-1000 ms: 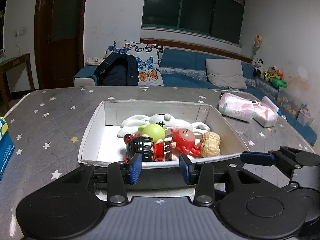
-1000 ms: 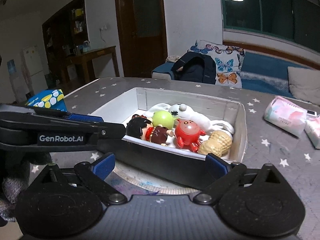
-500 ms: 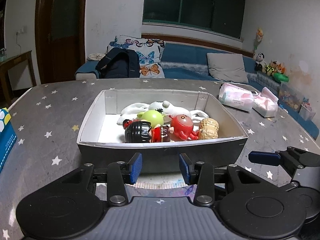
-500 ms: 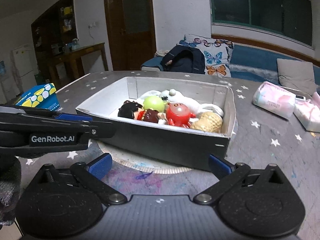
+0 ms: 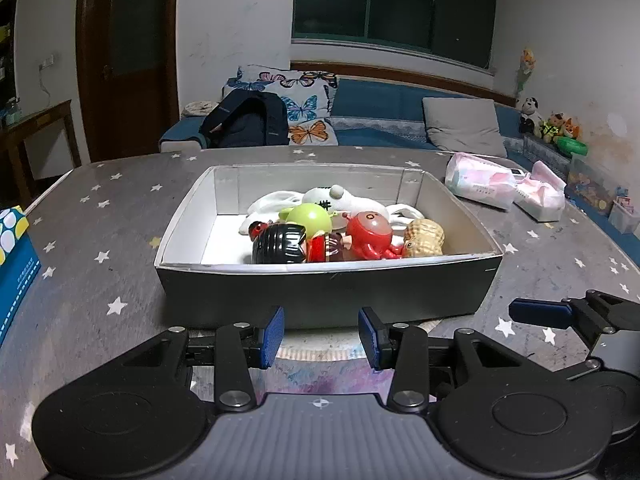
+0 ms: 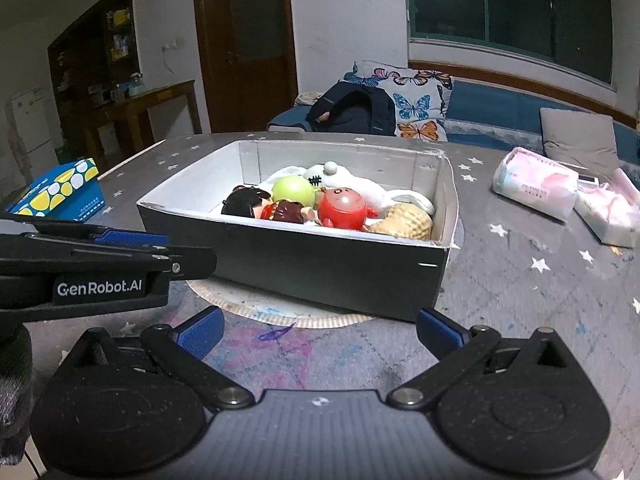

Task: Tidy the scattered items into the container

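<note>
A black cardboard box (image 5: 320, 292) (image 6: 320, 264) with a white inside stands on the star-patterned table. In it lie a white plush (image 5: 340, 200), a green ball toy (image 5: 310, 218), a black-haired doll (image 5: 280, 244), a red round figure (image 5: 370, 234) and a peanut toy (image 5: 424, 236). My left gripper (image 5: 321, 336) hangs just in front of the box's near wall, its blue pads a hand's width apart and holding nothing. Wide open and empty, my right gripper (image 6: 318, 330) sits near the box's front corner. The left gripper's side (image 6: 100, 264) shows in the right wrist view.
A blue and yellow tissue box (image 6: 60, 192) (image 5: 14, 264) lies at the table's left edge. Two pink tissue packs (image 5: 480, 186) (image 5: 540, 196) lie at the right. A round mat (image 6: 280, 312) sits under the box. Behind the table is a blue sofa (image 5: 400, 120).
Both grippers have drawn back from the box and dropped lower, so the box looks farther off and its dark outer wall shows. Neither gripper's opening has changed.
</note>
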Available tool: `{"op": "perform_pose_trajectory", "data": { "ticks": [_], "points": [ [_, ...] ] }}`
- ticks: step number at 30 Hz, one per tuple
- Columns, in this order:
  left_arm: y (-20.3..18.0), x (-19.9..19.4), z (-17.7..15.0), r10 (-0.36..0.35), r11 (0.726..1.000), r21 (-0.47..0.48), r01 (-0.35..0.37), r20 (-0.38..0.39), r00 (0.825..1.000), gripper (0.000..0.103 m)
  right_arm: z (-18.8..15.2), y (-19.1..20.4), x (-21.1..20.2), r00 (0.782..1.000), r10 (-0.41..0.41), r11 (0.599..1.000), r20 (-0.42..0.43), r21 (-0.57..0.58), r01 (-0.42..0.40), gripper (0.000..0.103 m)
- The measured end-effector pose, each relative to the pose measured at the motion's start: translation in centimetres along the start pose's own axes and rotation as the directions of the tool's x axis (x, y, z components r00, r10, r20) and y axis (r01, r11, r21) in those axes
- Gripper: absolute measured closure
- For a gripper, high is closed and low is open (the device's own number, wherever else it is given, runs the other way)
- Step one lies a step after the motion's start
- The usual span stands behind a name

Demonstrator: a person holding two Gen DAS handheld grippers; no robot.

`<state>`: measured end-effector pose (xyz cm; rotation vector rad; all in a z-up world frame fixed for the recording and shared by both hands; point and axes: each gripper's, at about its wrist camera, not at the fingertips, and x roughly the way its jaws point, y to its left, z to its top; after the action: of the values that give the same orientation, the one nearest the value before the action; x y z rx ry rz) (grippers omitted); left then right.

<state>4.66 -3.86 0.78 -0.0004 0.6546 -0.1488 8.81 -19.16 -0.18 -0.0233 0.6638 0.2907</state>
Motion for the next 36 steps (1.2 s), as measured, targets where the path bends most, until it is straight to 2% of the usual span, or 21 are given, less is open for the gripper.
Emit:
{"op": "perform_pose_trajectory", "data": {
  "ticks": [36],
  "points": [
    [-0.3, 1.5, 0.0, 0.058, 0.998, 0.032, -0.057, -0.019, 0.998, 0.060, 0.2, -0.7, 2.2, 0.999, 0.005, 1.000, -0.044, -0.007, -0.005, 0.000]
  ]
}}
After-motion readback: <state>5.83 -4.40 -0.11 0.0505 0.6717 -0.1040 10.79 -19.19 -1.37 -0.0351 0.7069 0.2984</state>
